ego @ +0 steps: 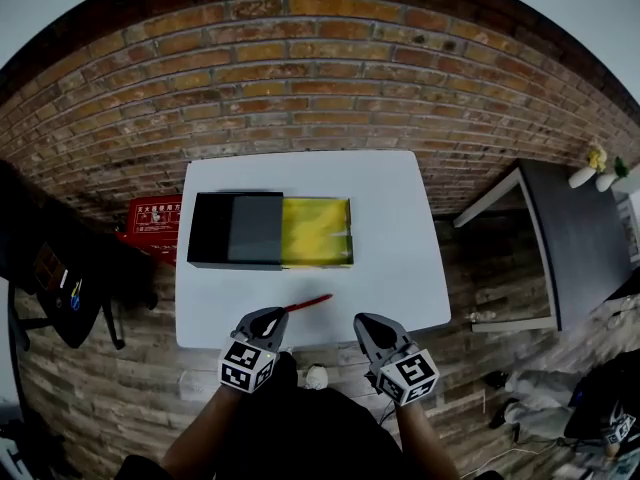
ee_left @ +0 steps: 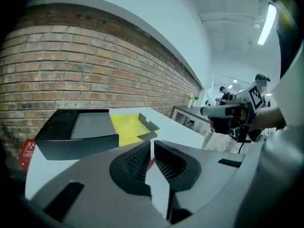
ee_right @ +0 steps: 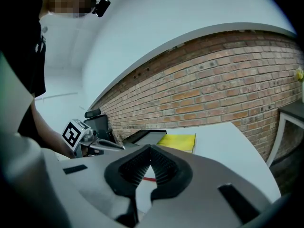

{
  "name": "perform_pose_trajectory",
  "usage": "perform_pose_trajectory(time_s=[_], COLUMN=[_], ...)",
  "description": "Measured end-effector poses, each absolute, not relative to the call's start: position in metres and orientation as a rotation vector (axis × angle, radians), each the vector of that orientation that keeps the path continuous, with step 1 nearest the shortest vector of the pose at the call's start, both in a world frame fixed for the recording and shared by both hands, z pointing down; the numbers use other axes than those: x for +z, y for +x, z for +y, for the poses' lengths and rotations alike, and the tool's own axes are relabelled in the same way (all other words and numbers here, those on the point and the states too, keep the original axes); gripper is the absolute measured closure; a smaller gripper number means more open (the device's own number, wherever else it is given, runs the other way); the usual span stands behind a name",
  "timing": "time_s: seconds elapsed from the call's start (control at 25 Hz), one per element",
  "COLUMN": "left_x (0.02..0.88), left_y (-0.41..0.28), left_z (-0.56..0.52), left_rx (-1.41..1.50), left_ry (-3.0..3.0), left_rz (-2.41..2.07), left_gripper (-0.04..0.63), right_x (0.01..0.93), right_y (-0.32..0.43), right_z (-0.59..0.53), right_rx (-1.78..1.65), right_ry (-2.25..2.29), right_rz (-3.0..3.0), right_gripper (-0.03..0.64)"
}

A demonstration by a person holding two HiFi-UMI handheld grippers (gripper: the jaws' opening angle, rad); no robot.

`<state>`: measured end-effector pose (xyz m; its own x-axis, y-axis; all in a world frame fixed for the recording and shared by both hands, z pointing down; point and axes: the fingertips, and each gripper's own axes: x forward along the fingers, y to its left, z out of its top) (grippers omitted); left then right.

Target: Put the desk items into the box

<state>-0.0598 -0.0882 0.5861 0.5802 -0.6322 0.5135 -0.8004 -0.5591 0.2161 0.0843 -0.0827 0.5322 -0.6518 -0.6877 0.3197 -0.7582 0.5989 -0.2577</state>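
- Hovering over the near edge of the white table [ego: 400, 218], the left gripper [ego: 273, 318] has its jaws pressed together tip to tip; nothing sits between them; in the left gripper view only a sliver of red shows through the gap lower down.
- Beside it, to the right, the right gripper [ego: 366, 325] is held at much the same height; its jaws likewise meet at the tips and hold nothing; the two grippers are apart from each other.
- Lying on the table just ahead of the left gripper's tip is a red pen [ego: 308, 303]; it slants up toward the right and touches neither gripper; it is outside the box.
- Farther back, near the middle of the table, sits the box [ego: 316, 230]; its yellow inside is exposed on the right half; a black lid [ego: 235, 230] covers the left half.
- From the left gripper view the box [ee_left: 127, 128] appears beyond the closed jaws, with the lid [ee_left: 76, 127] on its left; the right gripper [ee_left: 213, 112] shows at the right.
- Behind the table runs a brick wall [ego: 300, 78]; a red case [ego: 153, 220] stands on the floor left of the table; a dark side table [ego: 575, 238] stands to the right.
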Motion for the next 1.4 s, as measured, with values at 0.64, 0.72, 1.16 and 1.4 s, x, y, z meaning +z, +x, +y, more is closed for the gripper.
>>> perform_pose_trajectory(time_s=[0.64, 0.72, 1.16, 1.4], left_x=[0.684, 0.690, 0.723, 0.727], left_y=[-0.034, -0.031, -0.020, -0.019], left_z=[-0.094, -0.095, -0.105, -0.107], left_rx=[0.946, 0.963, 1.119, 1.146], left_ry=[2.428, 2.426, 2.429, 2.436], left_rz=[-0.804, -0.774, -0.659, -0.629], left_gripper=[0.500, 0.486, 0.436, 0.436], right_x=[0.584, 0.592, 0.598, 0.598], right_y=[0.076, 0.072, 0.074, 0.084], right_z=[-0.099, -0.096, -0.090, -0.090], right_rx=[0.634, 0.652, 0.685, 0.688], right_ry=[1.232, 1.214, 1.240, 1.284], right_rz=[-2.483, -2.465, -2.421, -2.396], right_gripper=[0.595, 0.595, 0.595, 0.595])
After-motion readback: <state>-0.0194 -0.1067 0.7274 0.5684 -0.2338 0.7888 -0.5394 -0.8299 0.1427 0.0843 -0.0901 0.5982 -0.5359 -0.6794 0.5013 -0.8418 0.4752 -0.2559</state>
